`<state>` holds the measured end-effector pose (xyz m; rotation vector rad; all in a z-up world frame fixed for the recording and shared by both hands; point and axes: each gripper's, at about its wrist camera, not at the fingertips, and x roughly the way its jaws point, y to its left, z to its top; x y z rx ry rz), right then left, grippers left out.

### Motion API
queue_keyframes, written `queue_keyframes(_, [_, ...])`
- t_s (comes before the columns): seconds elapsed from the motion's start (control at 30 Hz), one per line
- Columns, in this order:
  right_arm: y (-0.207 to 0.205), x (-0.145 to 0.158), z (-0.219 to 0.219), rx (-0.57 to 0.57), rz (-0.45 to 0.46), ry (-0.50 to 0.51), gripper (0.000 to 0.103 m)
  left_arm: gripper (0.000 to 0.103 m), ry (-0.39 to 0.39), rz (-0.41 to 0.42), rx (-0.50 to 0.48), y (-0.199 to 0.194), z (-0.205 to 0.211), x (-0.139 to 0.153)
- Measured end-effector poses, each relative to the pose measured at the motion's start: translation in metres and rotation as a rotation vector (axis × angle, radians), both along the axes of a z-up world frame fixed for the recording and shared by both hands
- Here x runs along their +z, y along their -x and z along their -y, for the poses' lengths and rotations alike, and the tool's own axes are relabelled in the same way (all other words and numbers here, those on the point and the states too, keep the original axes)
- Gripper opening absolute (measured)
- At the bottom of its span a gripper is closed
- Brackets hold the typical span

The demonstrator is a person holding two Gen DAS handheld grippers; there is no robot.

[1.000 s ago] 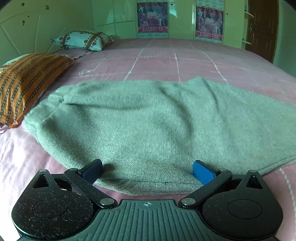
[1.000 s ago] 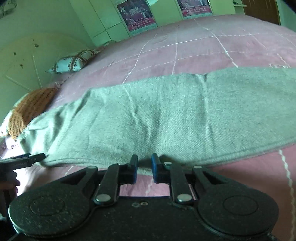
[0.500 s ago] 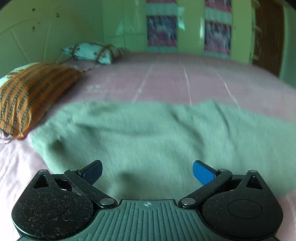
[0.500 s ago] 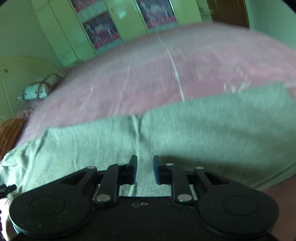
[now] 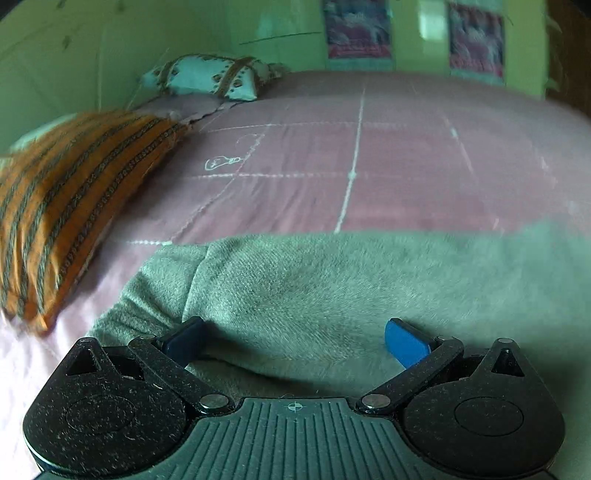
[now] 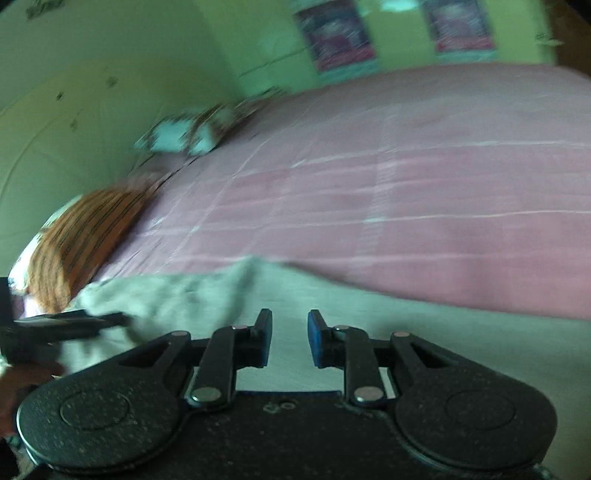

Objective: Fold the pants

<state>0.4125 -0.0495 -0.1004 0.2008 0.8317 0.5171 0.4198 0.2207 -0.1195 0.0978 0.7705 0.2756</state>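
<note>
Left gripper (image 5: 293,341): fingers spread wide over the near edge of the grey-green pants (image 5: 351,284), grasping nothing; the dark pad (image 5: 183,341) rests at a raised fold of cloth, the blue pad (image 5: 404,341) above flat cloth. Right gripper (image 6: 290,341): fingers parted by a narrow gap, with cloth visible through it; motion blur leaves it uncertain whether any fabric is pinched, though none appears caught. The pants lie lengthwise along the near edge of the bed (image 5: 369,155), one rumpled end toward the orange striped pillow (image 5: 62,221) at the bed's left edge. Step judged in hand: positioning both grippers at the garment's near edge ahead of a fold. The next move likely calls for closing each pair of fingers on the edge, then carrying it across toward the far side evenly. Surface: a pink quilted bedspread with pale stitched lines. A patterned white pillow (image 5: 208,77) sits at the far left corner; green walls carry two posters (image 5: 356,31).
</note>
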Motion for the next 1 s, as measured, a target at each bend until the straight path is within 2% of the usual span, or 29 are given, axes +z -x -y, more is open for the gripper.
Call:
queue_keyframes(0.07, [-0.017,-0.011,-0.032,0.026,-0.014,0.039,0.013,0.103,-0.015,0.023,0.016,0.004,0.003,-0.004])
queue_keyframes(0.13, [-0.034,-0.022,-0.044,-0.01,-0.043,0.081,0.014,0.103,-0.008,0.043,0.029,0.01,0.001,-0.005])
queue_keyframes(0.2, [-0.044,-0.024,-0.039,-0.062,-0.086,0.05,0.008,0.103,-0.004,0.061,0.016,0.014,-0.001,-0.005])
queue_keyframes(0.23, [-0.042,-0.017,-0.032,-0.084,-0.096,0.029,0.01,0.103,-0.001,0.072,0.006,0.017,-0.002,-0.005])
queue_keyframes(0.27, [-0.032,-0.006,-0.02,-0.098,-0.069,0.001,0.019,0.103,0.005,0.087,-0.001,0.02,-0.003,-0.005])
queue_keyframes(0.37, [0.02,0.023,0.047,-0.148,0.055,-0.097,0.019,0.103,0.026,0.137,-0.022,0.035,-0.007,0.001])
queue_keyframes(0.47, [0.074,0.031,0.136,-0.276,0.106,-0.154,0.021,0.103,0.063,0.176,-0.012,0.058,-0.004,0.008])
queue_keyframes(0.5, [0.095,0.031,0.172,-0.344,0.116,-0.162,0.021,0.103,0.065,0.193,-0.011,0.067,-0.002,0.01])
queue_keyframes(0.63, [0.171,0.021,0.298,-0.651,0.105,-0.186,0.018,0.103,0.15,0.154,0.011,0.095,0.011,0.004])
queue_keyframes(0.7, [0.202,0.016,0.346,-0.803,0.108,-0.181,0.018,0.103,0.142,0.15,0.012,0.105,0.022,0.001])
queue_keyframes(0.8, [0.231,0.006,0.395,-0.956,0.082,-0.257,0.017,0.103,0.129,0.152,0.025,0.115,0.036,0.001])
queue_keyframes(0.9, [0.238,0.005,0.409,-1.006,0.091,-0.262,0.017,0.103,0.117,0.171,0.078,0.119,0.036,0.005])
queue_keyframes(1.0, [0.232,-0.003,0.413,-1.021,0.078,-0.252,0.017,0.103,0.093,0.154,0.114,0.114,0.03,0.009])
